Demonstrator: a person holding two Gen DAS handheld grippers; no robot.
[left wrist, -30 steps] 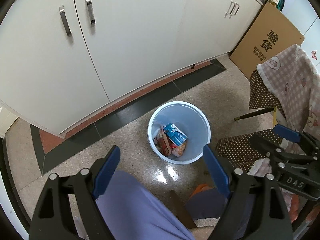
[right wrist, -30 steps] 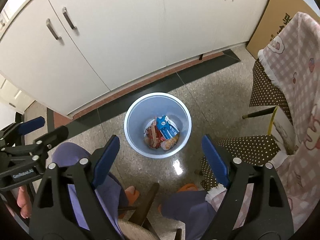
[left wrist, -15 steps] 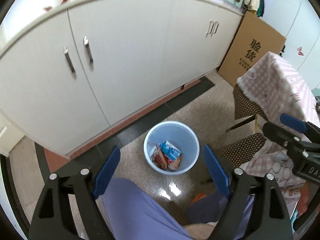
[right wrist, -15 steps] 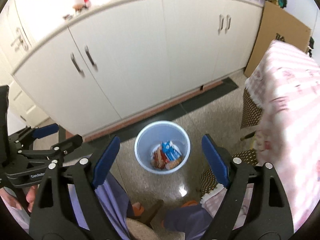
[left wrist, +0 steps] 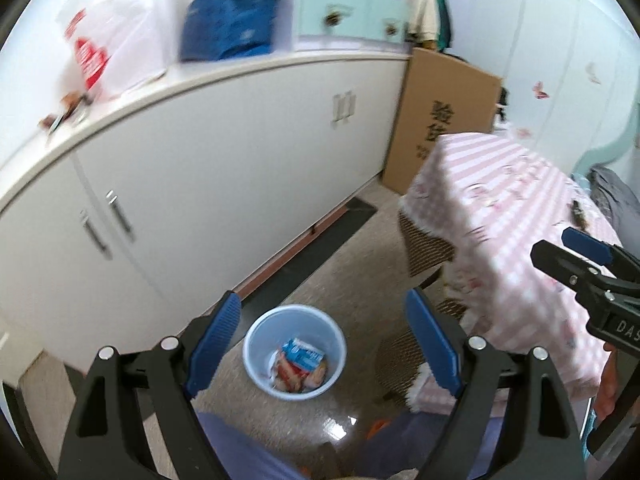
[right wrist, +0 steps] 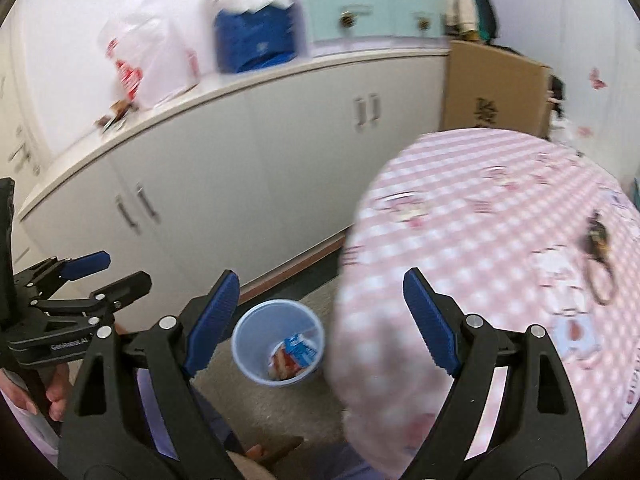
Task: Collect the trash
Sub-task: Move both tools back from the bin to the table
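A pale blue bin (left wrist: 294, 350) stands on the speckled floor, holding a blue-and-white carton (left wrist: 302, 356) and red wrappers. My left gripper (left wrist: 324, 336) hovers high above it, open, nothing between its blue pads. In the right wrist view the same bin (right wrist: 278, 346) shows below, partly behind the table edge. My right gripper (right wrist: 320, 314) is open too and holds nothing. A dark piece of trash (right wrist: 598, 242) lies on the pink checked tablecloth (right wrist: 480, 220) at the right. Each gripper shows in the other's view: the right gripper (left wrist: 588, 264) and the left gripper (right wrist: 86, 276).
White cabinets (left wrist: 200, 184) run along the back, with plastic bags (left wrist: 104, 44) and a blue bag (left wrist: 228, 28) on the counter. A cardboard box (left wrist: 444, 116) leans beside the table. A person's purple-clad legs (left wrist: 248, 448) fill the bottom. A dotted chair seat (left wrist: 400, 356) sits under the table.
Both grippers have risen and tilted up from the bin. The bin now looks smaller and lower, and the counter top and tablecloth have come into view. Both stay open.
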